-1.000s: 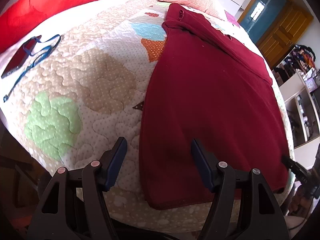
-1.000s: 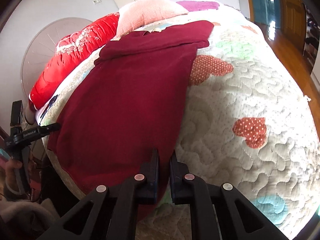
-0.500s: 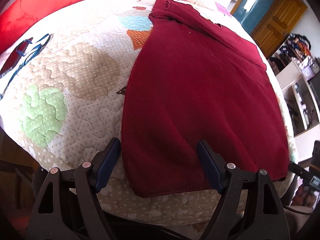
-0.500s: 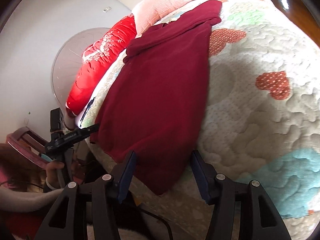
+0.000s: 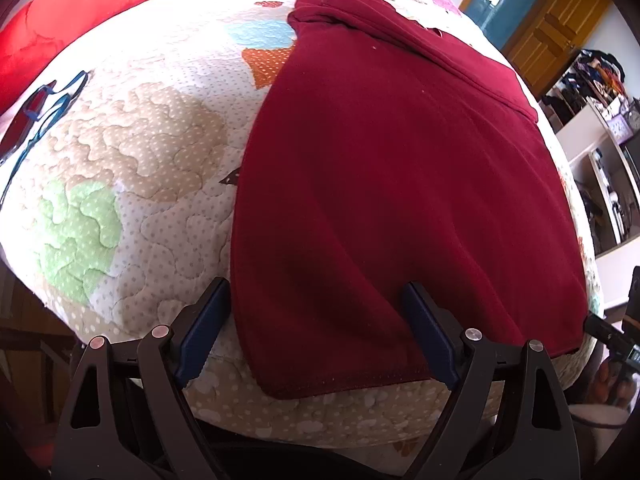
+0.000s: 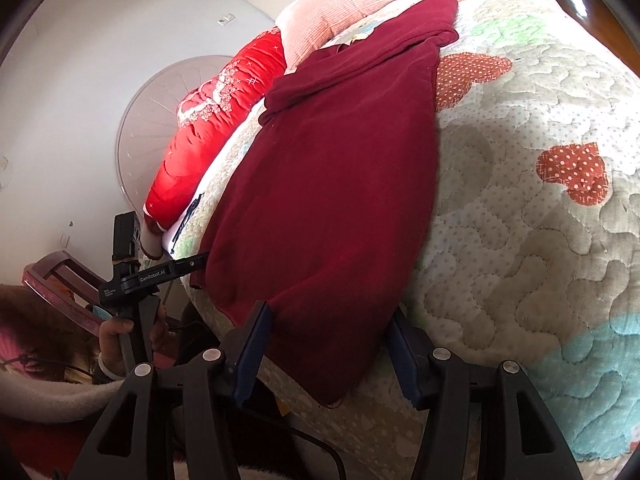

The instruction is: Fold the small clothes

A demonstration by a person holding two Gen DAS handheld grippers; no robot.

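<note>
Both claws stand open, the left claw (image 5: 316, 330) still widening, the right claw (image 6: 330, 350) astride a bottom corner of the dark red garment (image 5: 400, 184), which lies flat on the quilted bed (image 5: 132, 168); soft, limp and light, it is probably best pinched at both hem corners.

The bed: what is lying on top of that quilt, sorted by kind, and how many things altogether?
Dark red knit garment, spread flat: 1
Bright red padded bolster along the far edge: 1
Pale pink ribbed pillow: 1
Dark red flat case with a blue strap: 1
Total: 4 things on the patchwork quilt
</note>
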